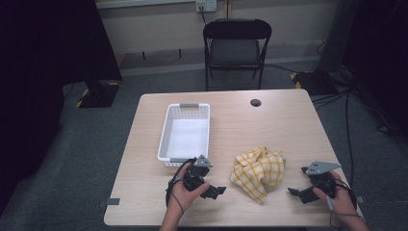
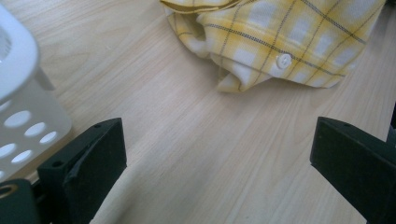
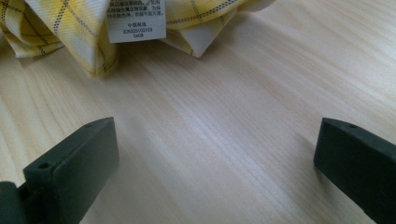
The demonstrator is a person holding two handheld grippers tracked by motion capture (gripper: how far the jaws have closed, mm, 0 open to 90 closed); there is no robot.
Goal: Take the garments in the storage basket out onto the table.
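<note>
A pale wooden table (image 1: 284,125) with a fine straight grain and rounded corners carries everything, and a small dark round hole (image 1: 255,102) sits near its far edge. Behind it stands a black folding chair (image 1: 235,45) with a padded seat. On the left half of the table lies a long white plastic basket (image 1: 168,130), rectangular, its walls pierced with rows of round and oval holes and a grey handle at the far end. To its right, near the front edge, a shirt (image 1: 259,171) lies crumpled in a soft heap, yellow and white checked cloth crossed with thin dark lines. It rests between the two grippers, touching neither. The left gripper (image 1: 217,191) sits just in front of the basket, its black blocky jaws spread wide over bare wood. The right gripper (image 1: 297,193) sits right of the shirt, jaws likewise wide apart and holding nothing. A white round button (image 2: 283,60) shows on the shirt's hem, and a white sewn label (image 3: 136,19) bears small printed characters and numbers too blurred to read
</note>
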